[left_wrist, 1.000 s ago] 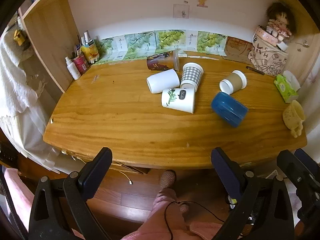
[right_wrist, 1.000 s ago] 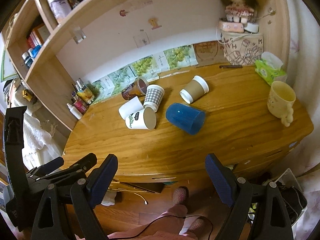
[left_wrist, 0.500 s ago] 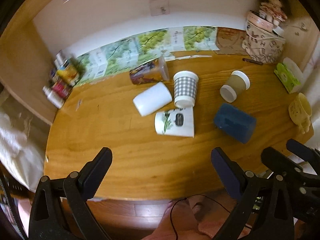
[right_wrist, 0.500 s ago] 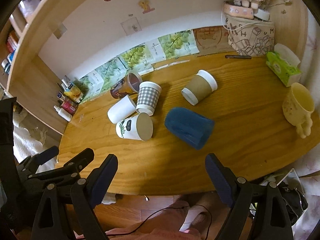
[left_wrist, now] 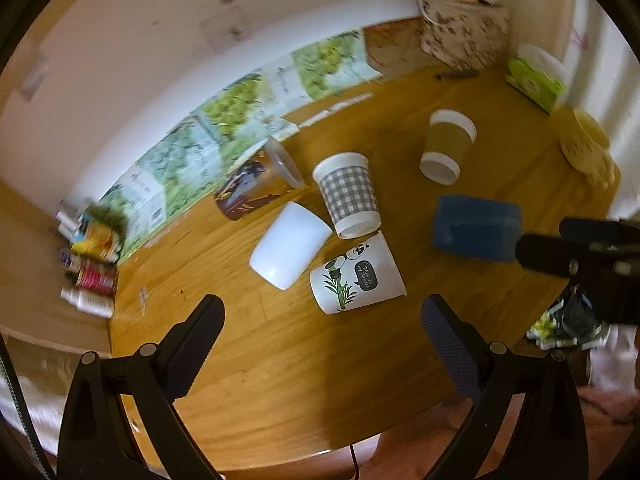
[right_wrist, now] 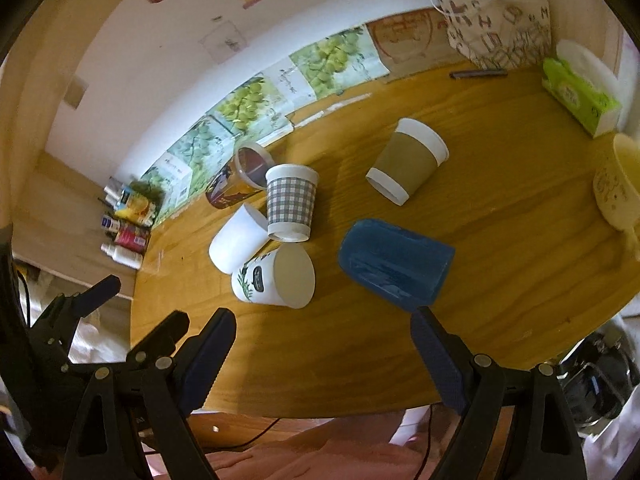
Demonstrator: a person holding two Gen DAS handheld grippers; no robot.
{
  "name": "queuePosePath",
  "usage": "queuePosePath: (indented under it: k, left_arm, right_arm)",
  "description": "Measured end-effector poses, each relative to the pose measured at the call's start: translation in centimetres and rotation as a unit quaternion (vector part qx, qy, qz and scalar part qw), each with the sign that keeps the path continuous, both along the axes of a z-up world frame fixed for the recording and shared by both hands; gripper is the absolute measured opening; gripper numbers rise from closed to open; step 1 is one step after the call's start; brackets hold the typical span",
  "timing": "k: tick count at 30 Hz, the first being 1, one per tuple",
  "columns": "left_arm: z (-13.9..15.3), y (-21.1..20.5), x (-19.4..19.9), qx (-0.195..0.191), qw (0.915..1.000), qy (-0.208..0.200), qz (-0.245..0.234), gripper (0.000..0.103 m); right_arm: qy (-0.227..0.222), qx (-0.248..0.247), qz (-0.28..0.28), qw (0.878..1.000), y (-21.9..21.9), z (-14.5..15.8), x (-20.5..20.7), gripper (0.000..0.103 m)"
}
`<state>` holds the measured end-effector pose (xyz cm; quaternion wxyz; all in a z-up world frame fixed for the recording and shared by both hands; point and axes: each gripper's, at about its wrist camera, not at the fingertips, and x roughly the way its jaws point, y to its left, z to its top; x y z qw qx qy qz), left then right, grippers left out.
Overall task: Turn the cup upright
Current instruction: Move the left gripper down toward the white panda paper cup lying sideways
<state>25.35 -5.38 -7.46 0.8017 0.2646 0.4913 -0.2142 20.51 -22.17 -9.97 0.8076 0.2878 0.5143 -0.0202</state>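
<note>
Both grippers, left [left_wrist: 322,320] and right [right_wrist: 323,336], hang spread wide with nothing between their fingers, above the desk's [right_wrist: 500,264] near edge. The cups lie tipped at 12 o'clock of them: panda cup [right_wrist: 272,276] nearest, touching the white cup [right_wrist: 236,240]; blue cup [right_wrist: 394,264] at 1 o'clock of the right gripper. The checked cup [right_wrist: 290,202] seems to stand mouth-down, though distortion blurs this.

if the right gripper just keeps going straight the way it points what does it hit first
Most likely the blue cup lying on its side, nearest its open, empty jaws. The right gripper centres between that and the panda cup, so depth leaves it uncertain.
</note>
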Motion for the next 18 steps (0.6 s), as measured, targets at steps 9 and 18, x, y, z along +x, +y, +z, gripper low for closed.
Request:
queuePosePath:
  k: [9,18]
  left_arm:
    - [-2.4,-1.2,1.9,0.057,0.991,0.011,-0.12,0.099]
    - [-5.5,-2.2,2.5,0.102,0.9632,0.029,-0.247,0.099]
  right_arm:
    - [0.038,0.042,-0.053,0.997,-1.4,-1.8,1.3,0.09]
    - [0.069,0.075,-0.097,0.99,-1.9,-3.8,1.7,0.09]
